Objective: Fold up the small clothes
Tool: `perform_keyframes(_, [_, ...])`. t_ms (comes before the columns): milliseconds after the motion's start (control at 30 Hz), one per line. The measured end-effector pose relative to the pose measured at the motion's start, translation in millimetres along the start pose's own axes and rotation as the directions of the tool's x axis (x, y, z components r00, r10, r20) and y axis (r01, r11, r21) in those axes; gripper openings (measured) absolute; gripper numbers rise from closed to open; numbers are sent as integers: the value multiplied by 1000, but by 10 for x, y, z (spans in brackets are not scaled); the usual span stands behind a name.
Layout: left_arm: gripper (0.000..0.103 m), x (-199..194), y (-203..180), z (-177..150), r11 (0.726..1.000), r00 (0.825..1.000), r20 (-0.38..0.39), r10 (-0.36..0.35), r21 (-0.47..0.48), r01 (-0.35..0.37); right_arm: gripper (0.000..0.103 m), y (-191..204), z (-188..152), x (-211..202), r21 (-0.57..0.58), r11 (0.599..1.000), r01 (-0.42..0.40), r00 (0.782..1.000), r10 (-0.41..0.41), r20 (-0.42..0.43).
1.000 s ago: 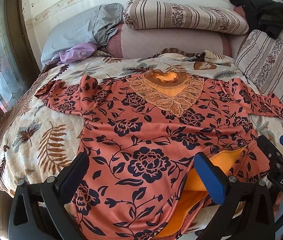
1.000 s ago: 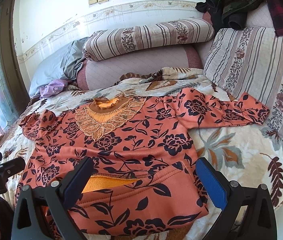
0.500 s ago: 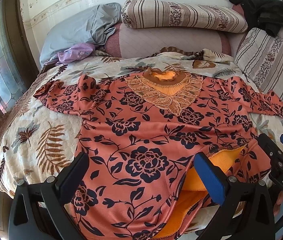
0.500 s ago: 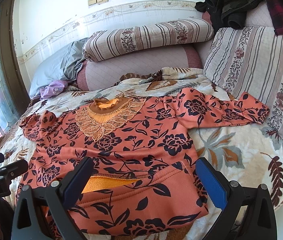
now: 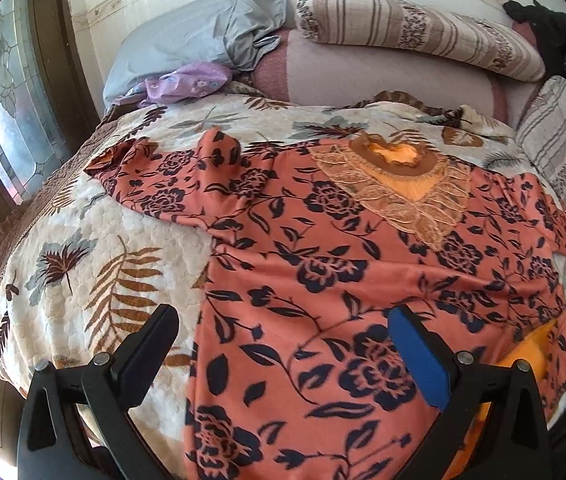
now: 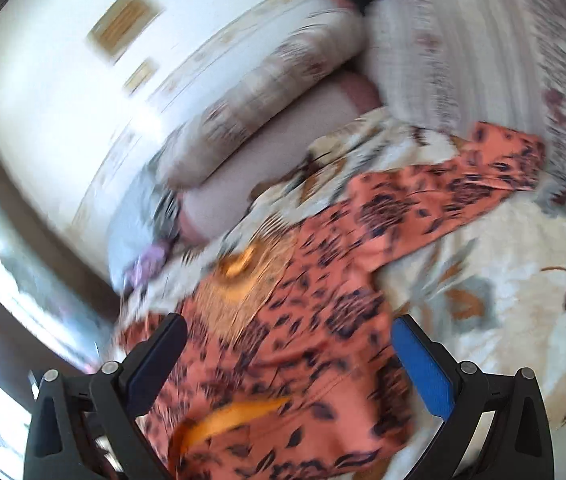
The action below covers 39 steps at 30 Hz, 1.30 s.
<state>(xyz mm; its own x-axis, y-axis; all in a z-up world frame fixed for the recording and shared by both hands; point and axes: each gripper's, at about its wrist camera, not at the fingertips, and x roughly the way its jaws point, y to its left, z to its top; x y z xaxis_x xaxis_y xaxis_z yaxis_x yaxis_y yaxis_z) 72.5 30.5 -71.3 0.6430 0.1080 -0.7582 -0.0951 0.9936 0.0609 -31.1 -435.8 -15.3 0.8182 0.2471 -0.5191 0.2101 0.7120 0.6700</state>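
**A:** Your floral top (image 5: 323,280) lies face up across the quilted bedspread (image 5: 95,248), sleeves spread out to both sides, hem nearest you. Both tools are wide apart and clamped on nothing: the left gripper (image 5: 283,344) hovers over the hem's left part, the right gripper (image 6: 287,348) over the body, in a badly smeared view.

**B:** So what can go wrong for you here?

**A:** Judging by that blur, your right hand is swinging fast. Close while it moves and you probably pinch one layer, or snag the bedspread with it. The hem's right corner (image 5: 531,356) is flipped, showing orange lining; fold over that and I'd expect a lump.

**B:** And the cloth itself?

**A:** It looks like soft, slightly glossy knit, fleecy orange inside, with a stiffer lace yoke (image 5: 399,196) at the neck. The bedspread is plush and puckered, so the top may drag instead of sliding.
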Motion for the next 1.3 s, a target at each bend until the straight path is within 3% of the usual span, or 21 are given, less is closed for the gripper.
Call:
perform_keyframes(67, [103,183,124,69,999,1000,-10,19,-26,-19,102,-491,301,79,137,990,32,999,-34,8])
perform_keyframes(167, [103,432,261,141,998,999,-25,21,-64,-22,83,-1160,633,251,260,949,176,984,-175,-28])
perform_keyframes(233, [103,564,311,159,997,1000,-23,18,-75,-19,68,-1472,795,337,338,921,193,981,-190,-42])
perform_keyframes(333, [103,705,346,127,995,1000,-6,10,-94,-10,68,-1640,1060,460,382,898,217,973,-233,-4])
perform_keyframes(400, [103,770,359,106,994,1000,-17,-3,-111,1,68,-1643,1223,628,361,898,251,964,-266,-7])
perform_keyframes(467, [103,793,371,110,992,1000,-19,-25,-124,23,67,-1653,1358,846,316,879,357,931,-364,-41])
perform_keyframes(533, [103,780,379,126,992,999,-10,-32,-123,30,17,-1586,1440,1052,277,865,419,907,-411,-89])
perform_keyframes(567, [103,766,389,136,991,999,-2,-32,-127,32,7,-1445,1481,1100,232,855,464,885,-457,-84])
perform_keyframes(600, [103,748,405,147,990,999,8,-36,-134,37,7,-1313,1511,1129,197,857,475,879,-472,-67])
perform_keyframes(700, [103,690,467,194,985,998,34,-55,-165,60,6,-708,1627,1191,106,895,434,901,-433,-36])
perform_keyframes(767, [103,629,521,222,980,996,55,-77,-182,85,6,-145,1672,1208,46,934,355,935,-355,-13])
perform_keyframes(833, [103,549,587,239,975,993,84,-85,-200,100,6,503,1663,1206,4,973,231,973,-231,14])
perform_keyframes(933, [103,459,719,250,968,990,117,-81,-228,106,6,1426,1495,1229,-53,998,28,999,-27,20])
perform_keyframes(1000, [103,425,826,251,960,988,131,-78,-257,109,7,2007,1242,1258,-69,991,-116,993,117,-2])
perform_keyframes(1100, [103,411,982,253,947,988,139,-72,-303,111,8,2571,731,1480,-26,954,-299,953,297,-61])
perform_keyframes(1133, [103,416,1023,252,942,988,139,-69,-316,110,14,2697,497,1662,-12,945,-327,941,324,-102])
perform_keyframes(1167, [103,424,1060,252,938,988,137,-68,-329,110,24,2766,302,1845,-7,939,-345,928,340,-151])
perform_keyframes(1200, [103,436,1089,248,933,989,133,-68,-343,110,72,2785,78,2049,-2,936,-351,916,343,-209])
perform_keyframes(1233, [103,450,1110,244,929,990,127,-68,-353,110,102,2731,-224,2313,8,943,-332,904,321,-283])
perform_keyframes(1300, [103,474,1132,230,924,990,118,-71,-365,110,102,2572,-712,2757,-18,971,-239,875,207,-437])
